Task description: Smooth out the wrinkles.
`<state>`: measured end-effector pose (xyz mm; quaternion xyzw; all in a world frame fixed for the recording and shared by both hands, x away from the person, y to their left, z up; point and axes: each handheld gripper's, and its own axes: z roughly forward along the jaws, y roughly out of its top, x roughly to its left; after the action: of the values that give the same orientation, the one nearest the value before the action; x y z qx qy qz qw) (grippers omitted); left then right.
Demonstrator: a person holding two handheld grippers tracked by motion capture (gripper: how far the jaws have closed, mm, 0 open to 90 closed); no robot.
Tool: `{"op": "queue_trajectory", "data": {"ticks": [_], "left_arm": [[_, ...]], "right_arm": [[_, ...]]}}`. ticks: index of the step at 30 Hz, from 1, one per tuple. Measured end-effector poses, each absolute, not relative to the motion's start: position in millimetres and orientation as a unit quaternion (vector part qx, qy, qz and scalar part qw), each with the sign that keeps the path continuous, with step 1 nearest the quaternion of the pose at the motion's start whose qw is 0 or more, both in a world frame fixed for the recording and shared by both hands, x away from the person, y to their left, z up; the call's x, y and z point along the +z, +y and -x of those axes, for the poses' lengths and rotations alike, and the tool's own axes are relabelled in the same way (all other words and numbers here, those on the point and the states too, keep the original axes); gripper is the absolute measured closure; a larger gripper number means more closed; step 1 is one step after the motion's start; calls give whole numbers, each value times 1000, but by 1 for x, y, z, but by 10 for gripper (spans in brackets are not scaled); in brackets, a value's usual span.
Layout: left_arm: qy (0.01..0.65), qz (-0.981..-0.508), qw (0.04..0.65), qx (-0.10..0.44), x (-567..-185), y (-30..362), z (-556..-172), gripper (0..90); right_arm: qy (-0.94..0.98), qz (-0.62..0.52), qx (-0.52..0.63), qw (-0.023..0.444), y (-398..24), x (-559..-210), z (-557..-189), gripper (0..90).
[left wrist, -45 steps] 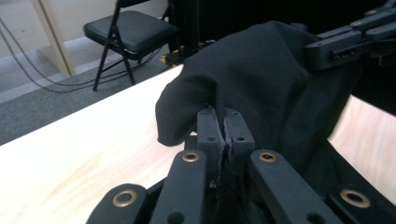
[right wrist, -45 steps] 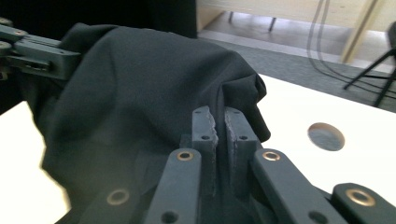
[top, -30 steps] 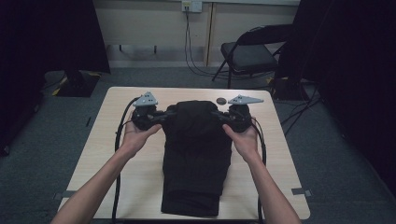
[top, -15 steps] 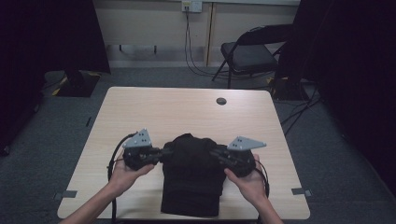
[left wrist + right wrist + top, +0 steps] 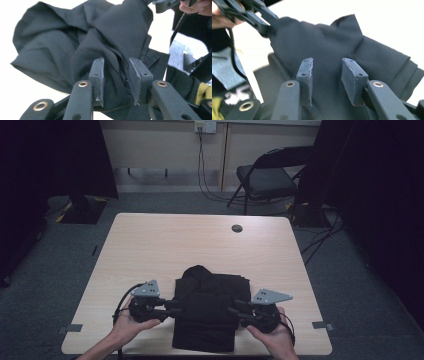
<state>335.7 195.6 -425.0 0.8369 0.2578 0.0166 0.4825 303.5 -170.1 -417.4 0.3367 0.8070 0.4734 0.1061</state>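
The black garment (image 5: 207, 312) lay folded at the table's (image 5: 150, 245) near edge. Both tools, left (image 5: 172, 306) and right (image 5: 235, 312), had just been opening, jaws spread with cloth loose between: releasing the fold. Next move likely needs withdrawal and regrasping.

a black garment (image 5: 207, 312), folded over on itself and rumpled, lies at the table's near edge.

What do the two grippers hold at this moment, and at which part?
Nothing is gripped. Both sets of jaws have just been opening: the left gripper and right gripper stand open at the side edges of the folded black garment, cloth loose between them.
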Motion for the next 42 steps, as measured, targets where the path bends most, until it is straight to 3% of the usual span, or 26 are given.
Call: {"op": "queue_trajectory", "data": {"ticks": [6, 11, 13, 16, 25, 28, 33, 37, 42], "left_arm": [[283, -812, 509, 30, -413, 195, -364, 608], [313, -823, 472, 37, -428, 173, -400, 609], [314, -832, 457, 17, -438, 163, -405, 599], [275, -854, 441, 11, -441, 154, -393, 565], [238, -876, 420, -13, -446, 155, -346, 419], [245, -873, 421, -7, -443, 162, -343, 430], [262, -860, 437, 7, -441, 172, -357, 626], [259, -859, 441, 7, -440, 164, -363, 634], [259, -861, 438, 8, -439, 144, -373, 530]], "right_arm": [[793, -350, 483, 122, -171, -402, -333, 637], [811, -370, 440, 106, -154, -424, -378, 665], [819, -375, 424, 97, -148, -434, -385, 662], [831, -357, 420, 74, -138, -438, -377, 643], [860, -309, 404, 41, -127, -453, -309, 553], [866, -302, 397, 42, -124, -459, -296, 523], [859, -293, 416, 47, -118, -446, -303, 546], [845, -292, 444, 63, -109, -427, -320, 638], [848, -314, 419, 82, -100, -436, -343, 612]]}}
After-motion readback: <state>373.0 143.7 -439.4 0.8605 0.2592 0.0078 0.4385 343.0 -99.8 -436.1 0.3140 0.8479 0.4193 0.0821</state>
